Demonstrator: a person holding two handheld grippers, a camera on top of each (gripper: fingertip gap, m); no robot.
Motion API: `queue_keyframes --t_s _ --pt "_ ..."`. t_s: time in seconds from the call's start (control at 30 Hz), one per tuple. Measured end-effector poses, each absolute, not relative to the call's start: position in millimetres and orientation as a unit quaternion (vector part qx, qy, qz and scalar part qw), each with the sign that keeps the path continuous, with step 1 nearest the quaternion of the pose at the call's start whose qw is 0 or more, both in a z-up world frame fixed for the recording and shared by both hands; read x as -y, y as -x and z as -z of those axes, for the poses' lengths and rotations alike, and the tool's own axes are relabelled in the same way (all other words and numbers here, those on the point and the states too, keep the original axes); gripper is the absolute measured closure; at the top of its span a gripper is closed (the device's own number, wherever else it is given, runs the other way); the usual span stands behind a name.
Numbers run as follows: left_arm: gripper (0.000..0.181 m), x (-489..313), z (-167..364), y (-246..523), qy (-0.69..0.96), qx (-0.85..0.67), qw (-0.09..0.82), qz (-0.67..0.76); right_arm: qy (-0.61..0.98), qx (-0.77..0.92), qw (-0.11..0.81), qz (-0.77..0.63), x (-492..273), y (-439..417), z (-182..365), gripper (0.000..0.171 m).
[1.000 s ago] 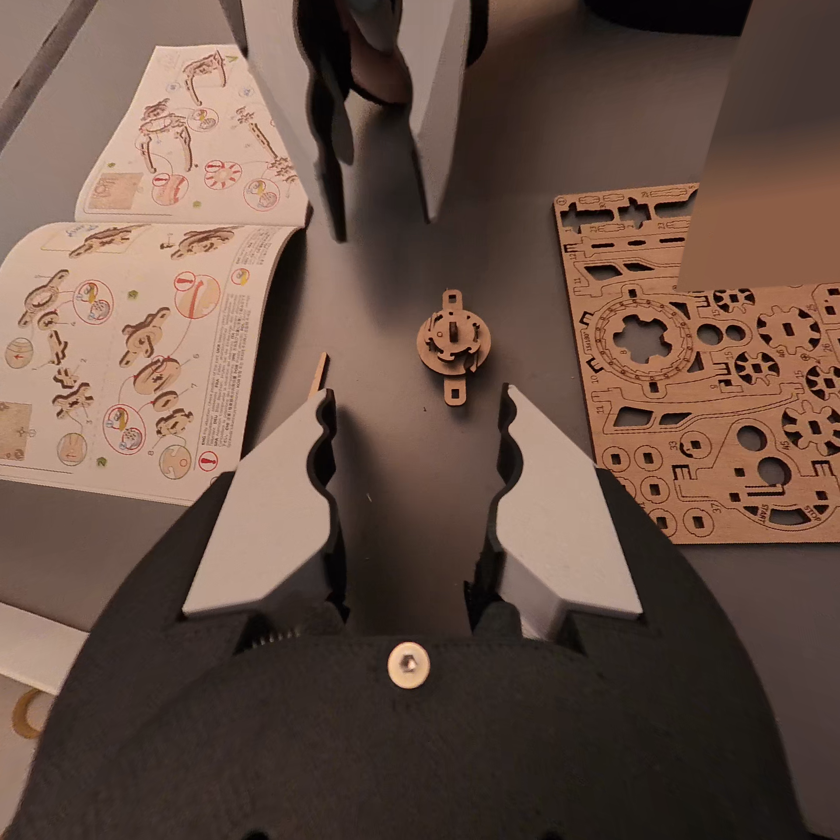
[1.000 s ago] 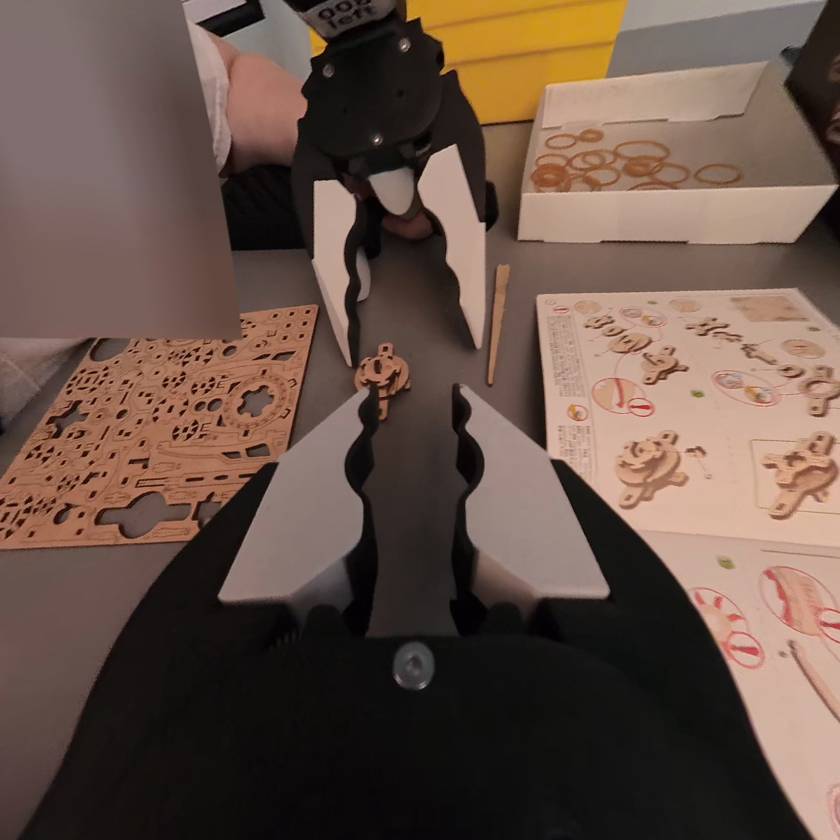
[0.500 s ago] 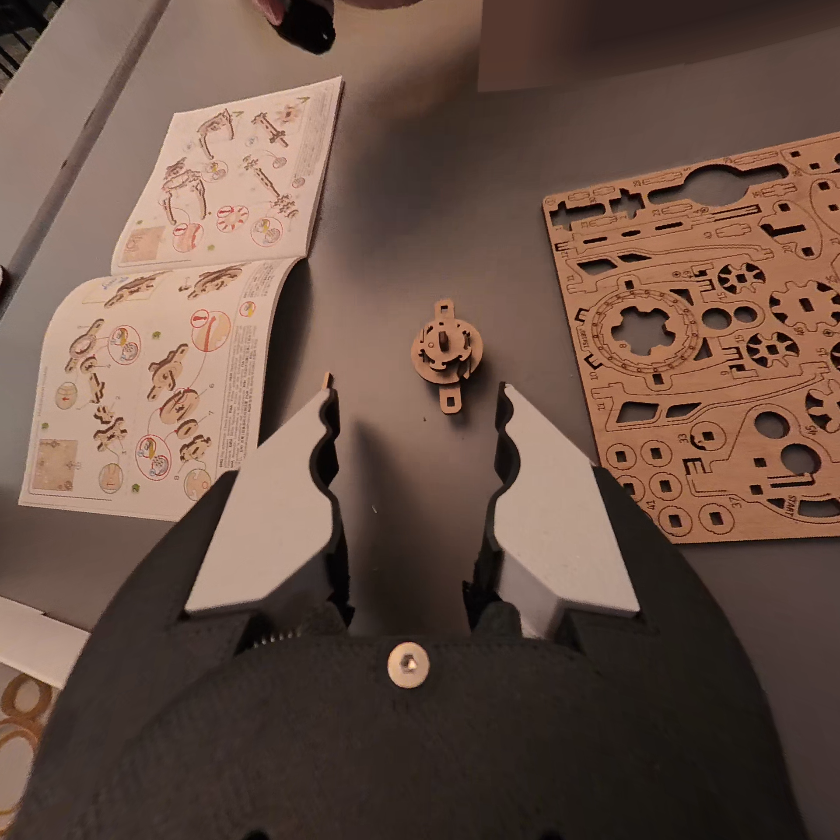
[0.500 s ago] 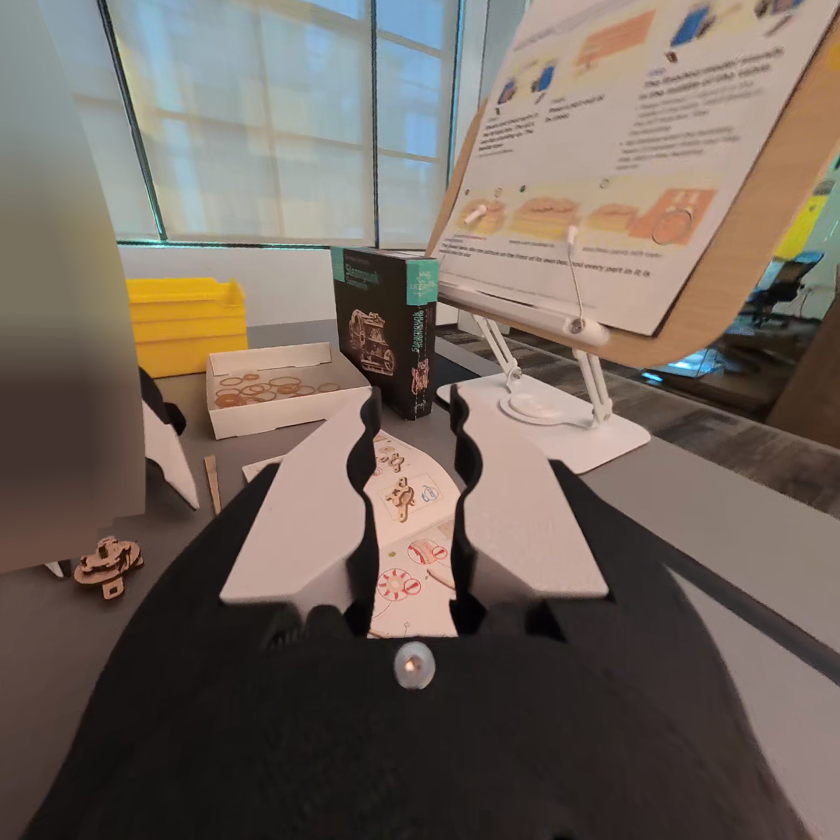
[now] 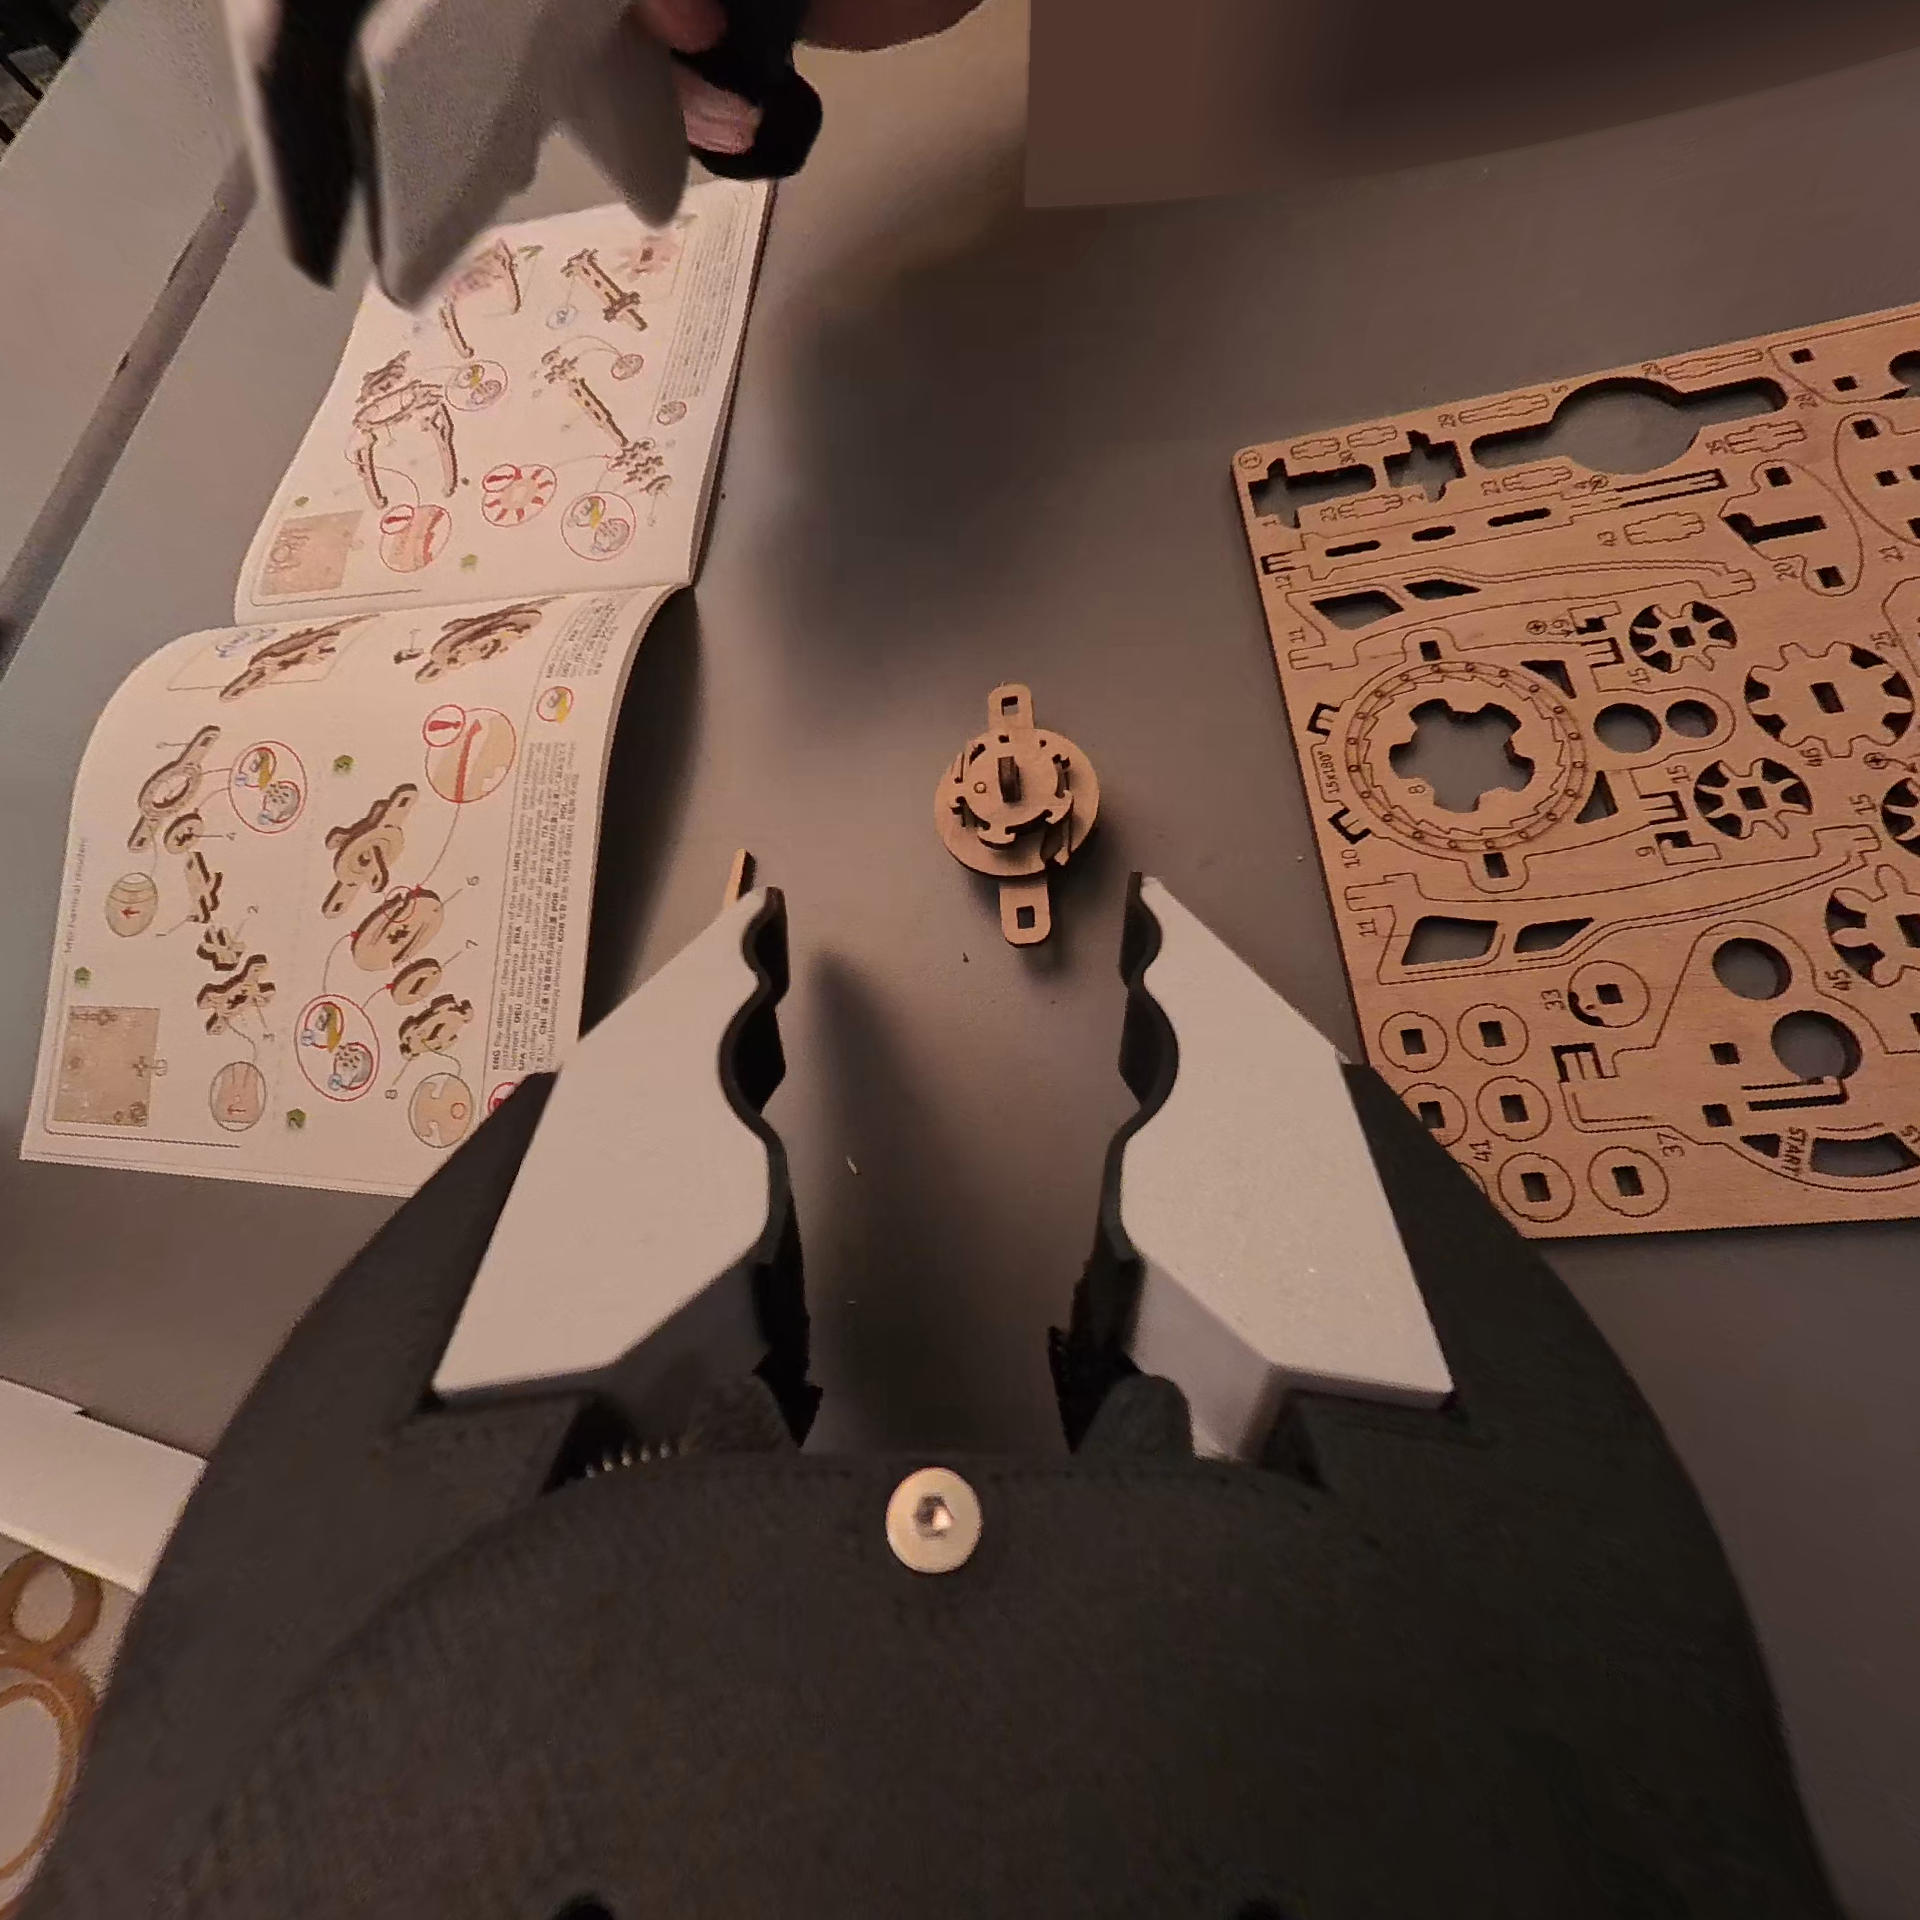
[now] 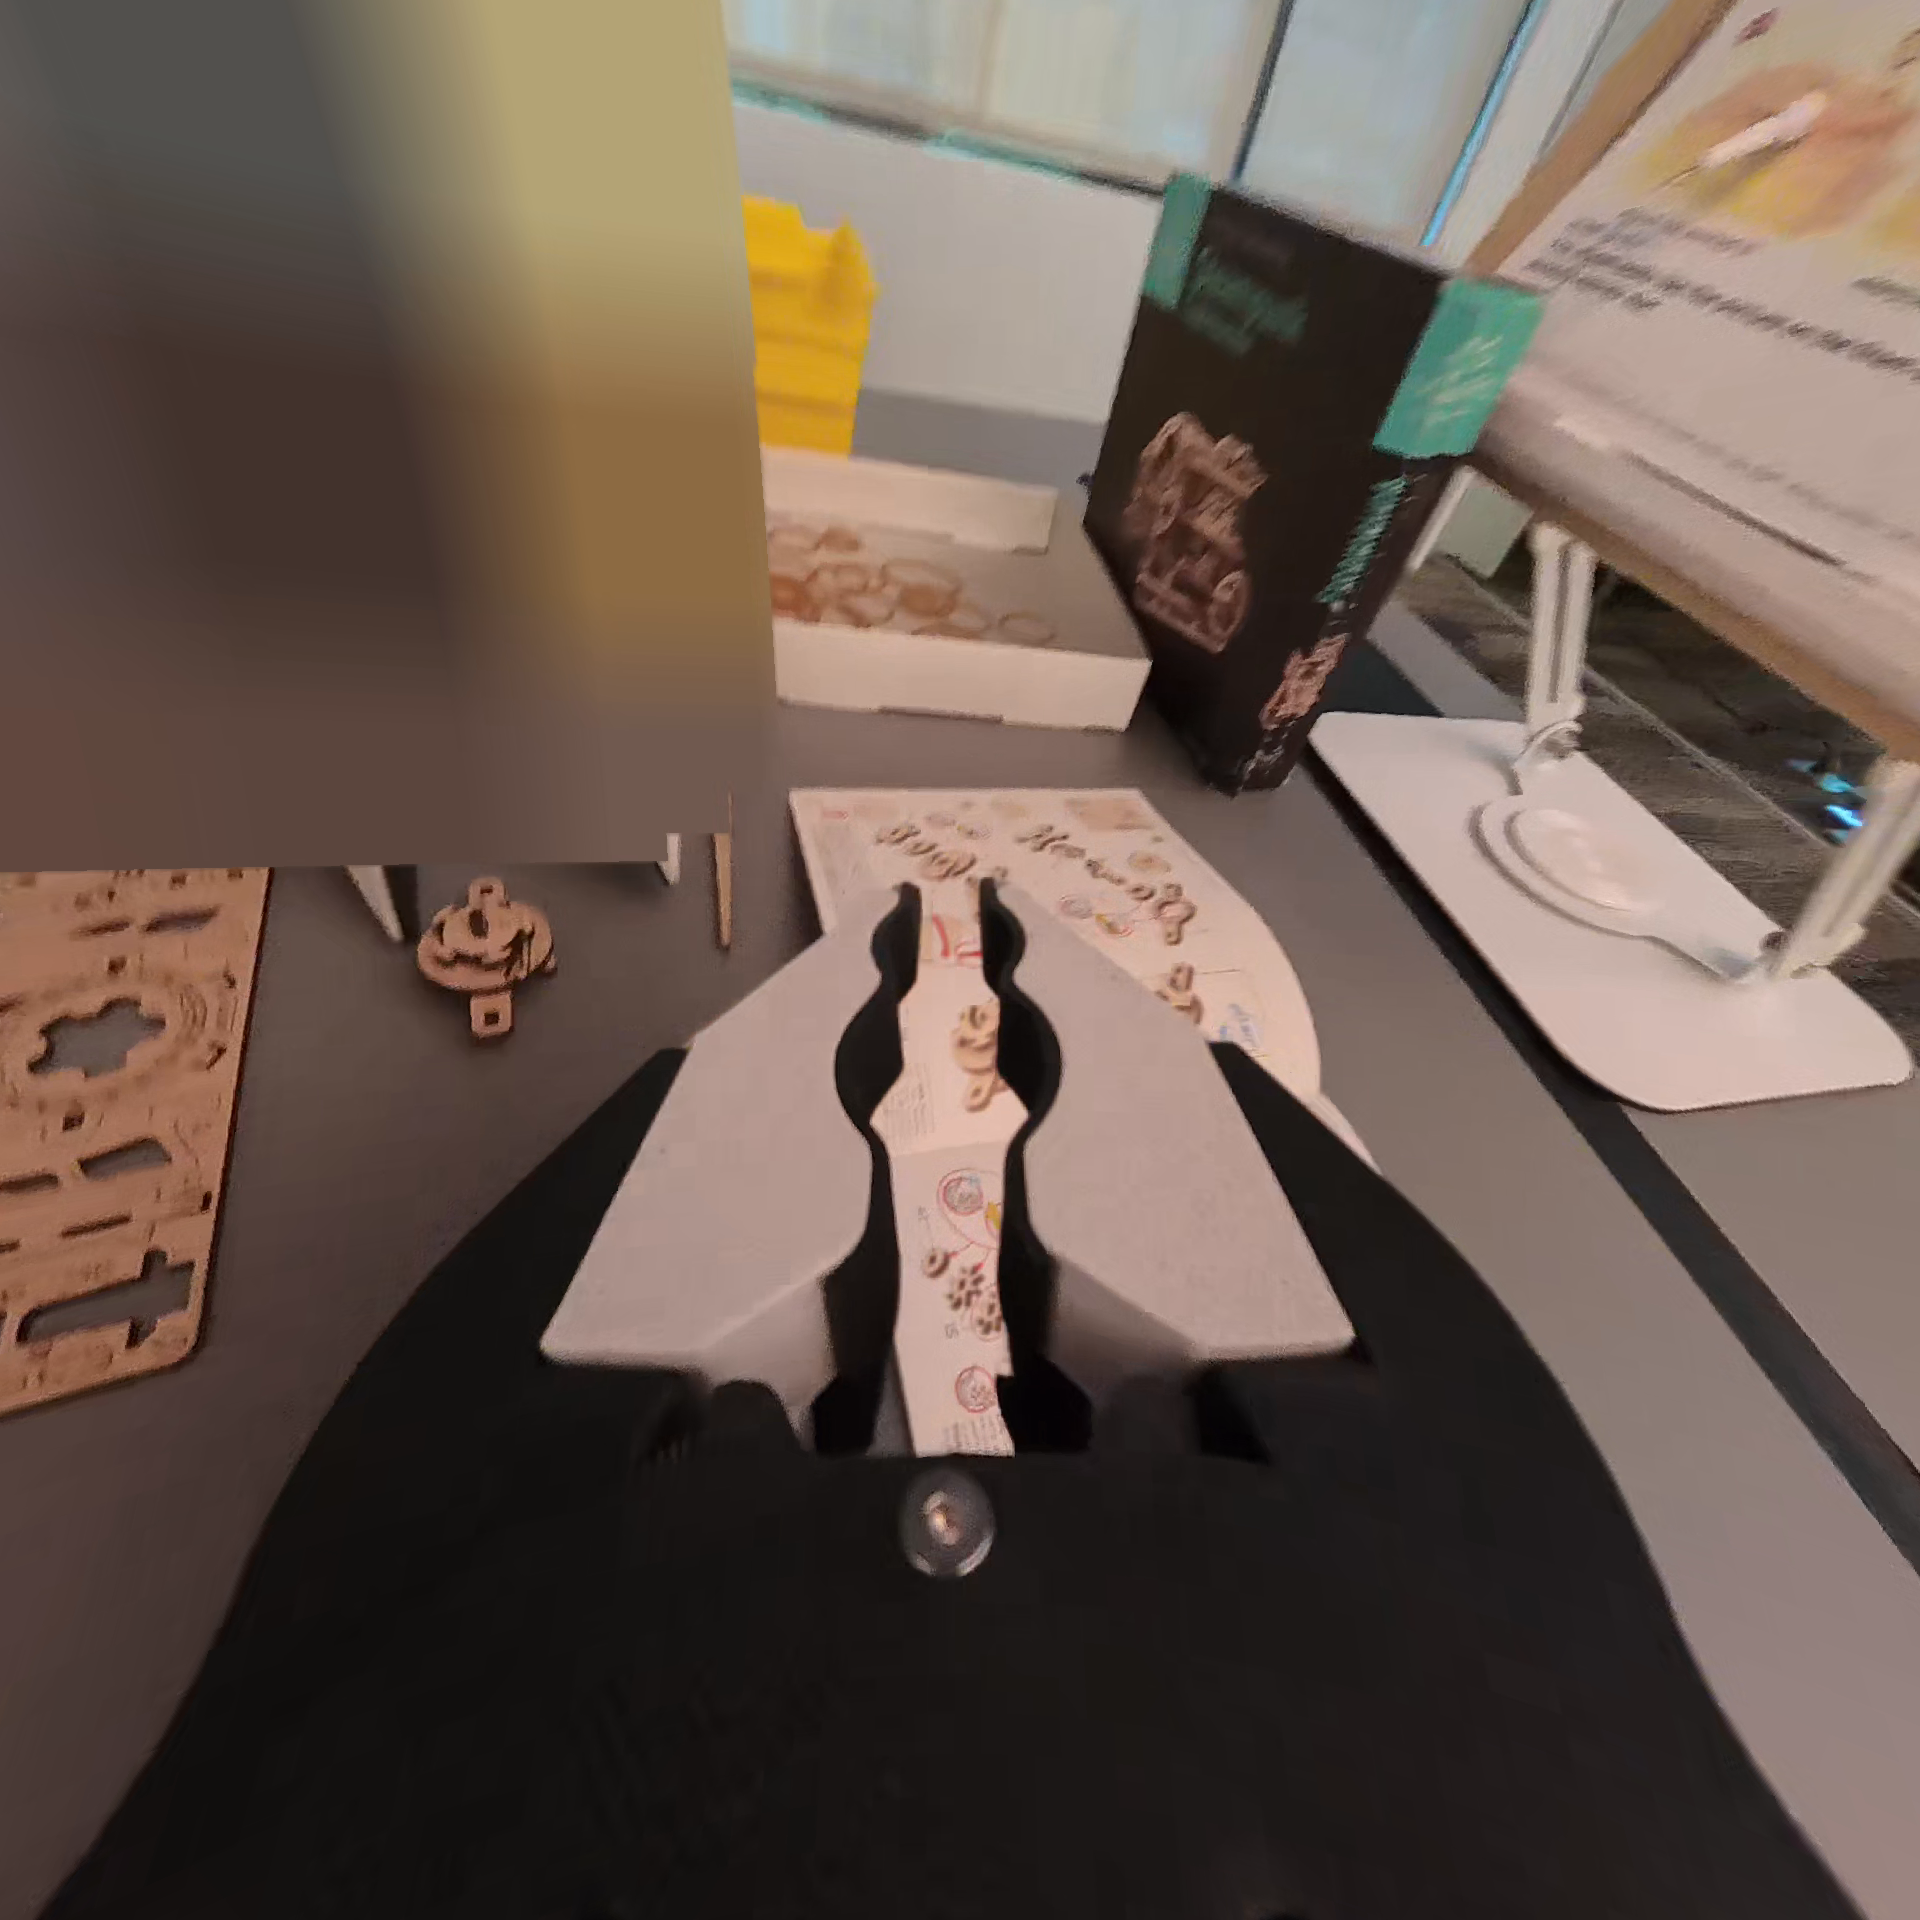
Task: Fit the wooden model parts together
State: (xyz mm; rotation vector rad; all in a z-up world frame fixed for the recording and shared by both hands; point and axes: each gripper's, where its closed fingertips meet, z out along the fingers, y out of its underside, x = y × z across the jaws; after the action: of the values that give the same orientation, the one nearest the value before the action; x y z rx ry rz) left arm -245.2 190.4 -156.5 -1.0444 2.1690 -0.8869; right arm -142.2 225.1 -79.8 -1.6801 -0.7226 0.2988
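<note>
Left wrist view has your left hand-held gripper point(image 5: 951, 914) spread wide and empty, with the small round wooden sub-assembly with two tabs point(image 5: 1016, 812) lying flat on the dark grey tabletop point(image 5: 935, 468) just past the fingertips, between the open instruction booklet point(image 5: 395, 727) and the laser-cut plywood parts sheet point(image 5: 1621, 831). Your right hand-held gripper point(image 6: 940, 894) is empty too, jaws only narrowly apart, hanging over the booklet pages. My guess is you're checking the diagram, so match the tab orientation first. Then I'd grip the disc by its edges, not the tabs, since those look snappable. The thin wooden stick point(image 6: 721, 883) sits close, so don't knock it.
</note>
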Motion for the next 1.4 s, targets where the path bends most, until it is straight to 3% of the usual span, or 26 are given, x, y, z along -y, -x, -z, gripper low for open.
queue_keyframes --t_s 0.37,0.6,1.4 --pt "0.122 -188.4 157.0 246.3 0.386 -0.814 0.278 0.334 0.733 0.362 0.464 -0.341 -193.3 217.7 108.4 0.166" --pt "0.123 -187.8 157.3 246.5 0.386 -0.814 0.274 0.336 0.750 0.388 0.412 -0.342 -184.6 248.4 126.8 0.166" --pt "0.125 -186.6 157.4 246.7 0.385 -0.816 0.270 0.337 0.768 0.416 0.390 -0.291 -181.8 251.8 142.8 0.164"
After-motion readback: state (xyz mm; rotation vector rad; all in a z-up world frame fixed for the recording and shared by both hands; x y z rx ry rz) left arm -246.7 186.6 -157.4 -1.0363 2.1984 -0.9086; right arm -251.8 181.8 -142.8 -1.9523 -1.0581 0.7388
